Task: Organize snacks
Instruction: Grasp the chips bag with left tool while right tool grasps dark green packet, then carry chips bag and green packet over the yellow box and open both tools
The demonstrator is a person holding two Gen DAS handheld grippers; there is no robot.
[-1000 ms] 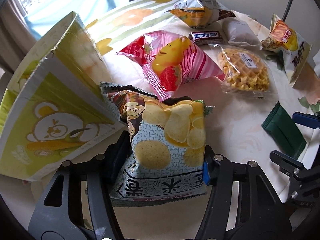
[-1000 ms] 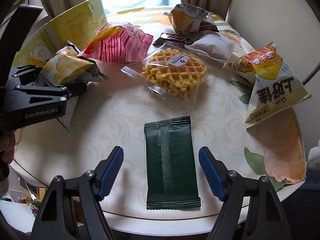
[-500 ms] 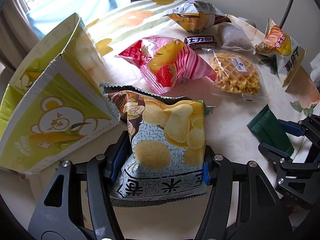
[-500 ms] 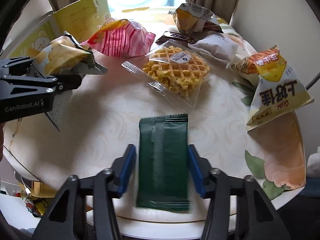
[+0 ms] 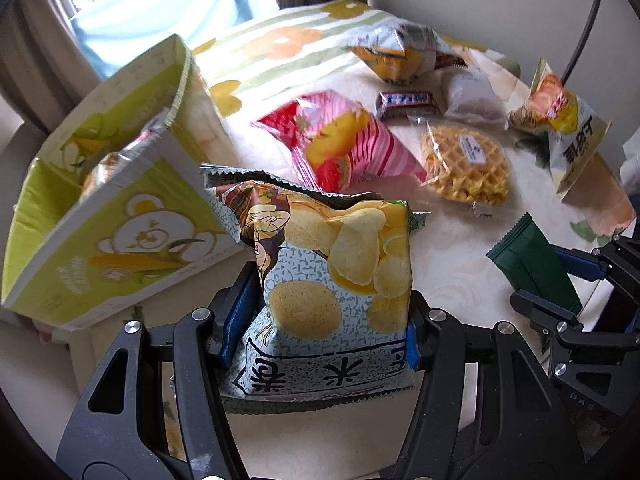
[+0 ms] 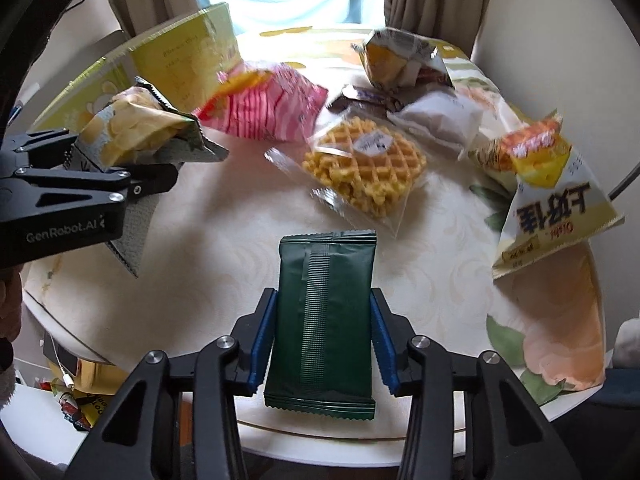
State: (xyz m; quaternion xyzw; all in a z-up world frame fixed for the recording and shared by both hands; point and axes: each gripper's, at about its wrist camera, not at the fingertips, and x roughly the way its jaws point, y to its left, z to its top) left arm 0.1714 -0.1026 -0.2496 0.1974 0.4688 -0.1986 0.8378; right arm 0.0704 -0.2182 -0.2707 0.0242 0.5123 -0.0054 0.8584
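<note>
In the left wrist view the left gripper (image 5: 320, 332) clamps the potato chip bag (image 5: 328, 280) beside the green carton (image 5: 120, 216); I'd lift it clear of the rim before dropping. In the right wrist view the right gripper (image 6: 323, 340) pinches the dark green packet (image 6: 324, 320) on the round table (image 6: 432, 264) by a curtained window; raise it gently.

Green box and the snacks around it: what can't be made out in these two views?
- Green box, left wrist view: its near wall hides most of the contents; one packet top shows.
- Dark green packet, right wrist view: plain back, no label visible.
- Candy bar, right wrist view: blurred, partly behind the waffle pack.
- Chip bag, left wrist view: lower edge hidden by the left gripper.
</note>
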